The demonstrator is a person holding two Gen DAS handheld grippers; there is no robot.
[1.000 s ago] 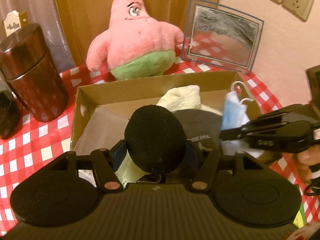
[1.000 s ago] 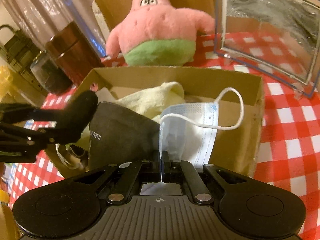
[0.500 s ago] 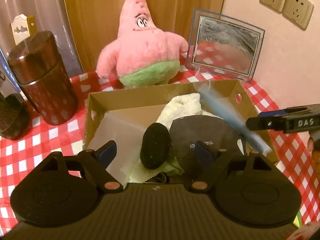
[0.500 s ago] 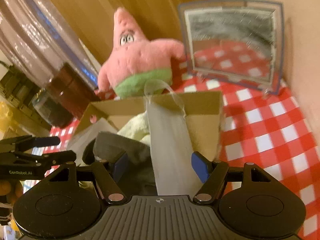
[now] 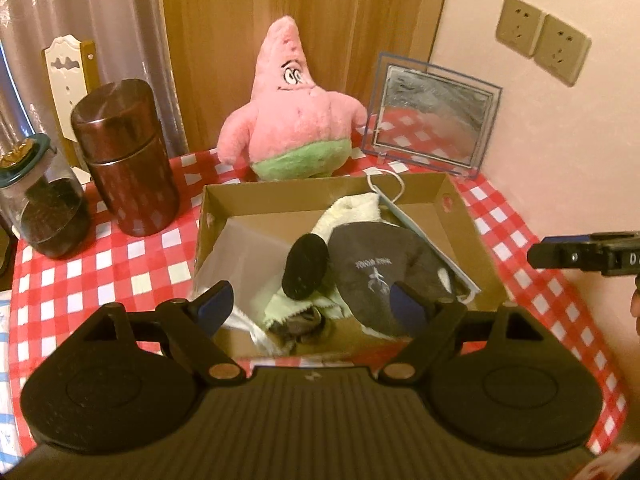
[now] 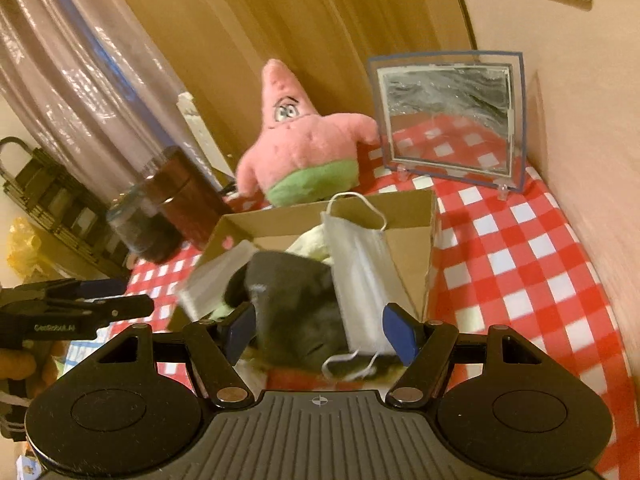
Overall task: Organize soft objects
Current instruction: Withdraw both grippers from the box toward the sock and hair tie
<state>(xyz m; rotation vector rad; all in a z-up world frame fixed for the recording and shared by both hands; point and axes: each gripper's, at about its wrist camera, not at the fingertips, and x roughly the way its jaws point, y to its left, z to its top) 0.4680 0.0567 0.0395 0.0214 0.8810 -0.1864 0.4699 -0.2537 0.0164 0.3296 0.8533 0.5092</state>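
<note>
Face mask [image 6: 362,276] and black sponge [image 5: 306,266] are seen lying in the box [image 5: 452,196] ahead of both grippers' fingers, left [image 5: 310,308] and right [image 6: 320,332], all spread, nothing grasped.

You see a wooden panel [image 5: 352,20] behind the desk's [image 5: 100,276] far edge, wall sockets [image 5: 542,48] right, curtain [image 5: 80,8] left.

The right gripper [image 5: 560,258] is cut off at the frame edge, its fingertips hardly showing. The gray pouch [image 6: 304,304] smears with blur, its printing unreadable. The cream towel [image 5: 352,214] lies half buried.
</note>
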